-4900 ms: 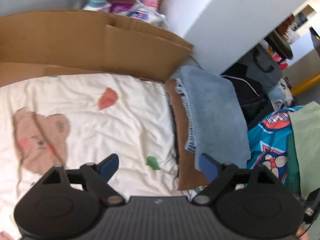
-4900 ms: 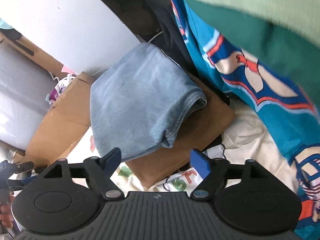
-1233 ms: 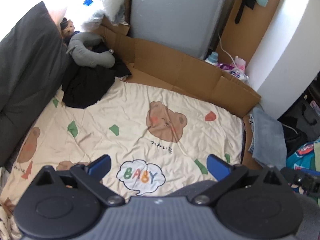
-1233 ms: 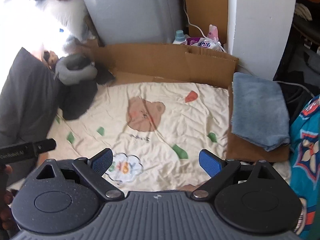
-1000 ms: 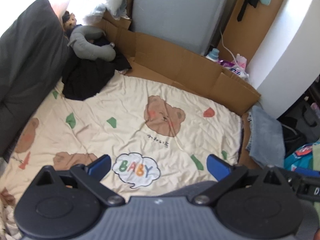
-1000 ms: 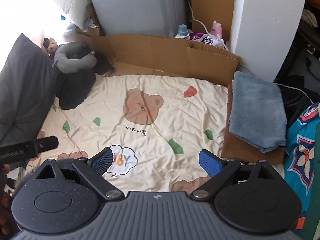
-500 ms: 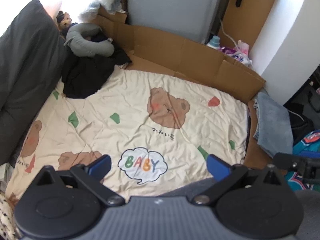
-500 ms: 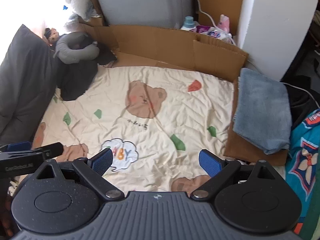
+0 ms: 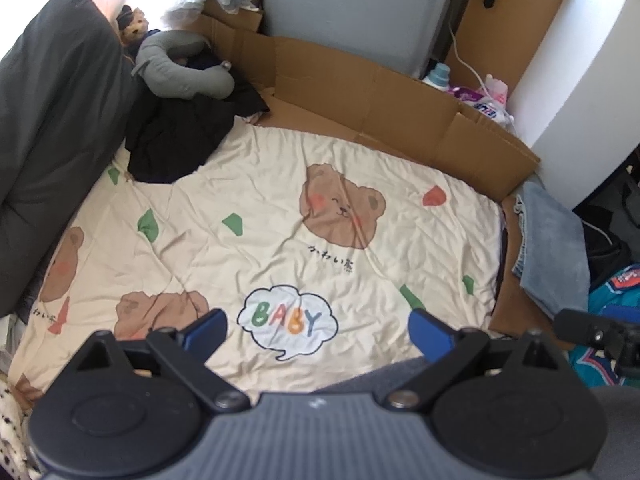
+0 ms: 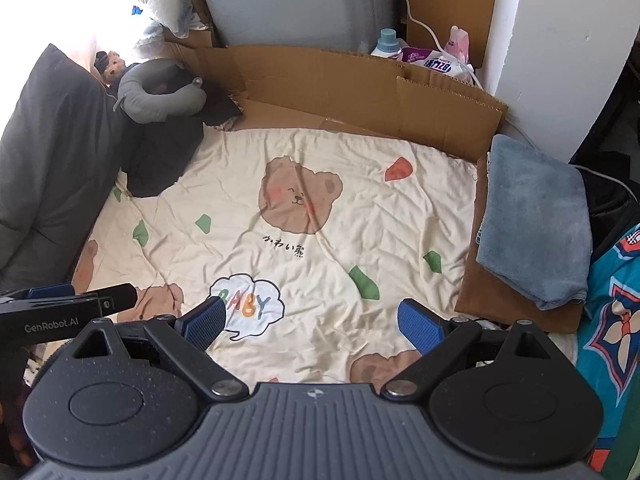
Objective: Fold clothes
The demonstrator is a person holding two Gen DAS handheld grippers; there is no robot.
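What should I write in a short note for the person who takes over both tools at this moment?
Left tool: open, empty, above the bear blanket.
Right tool: open, empty, above the same blanket.
Done: one blue-grey garment lies folded on a brown folded piece at the blanket's right edge.
Left: a dark garment lies crumpled at the far left corner; teal patterned cloth waits at the right. Nothing is spread out yet.
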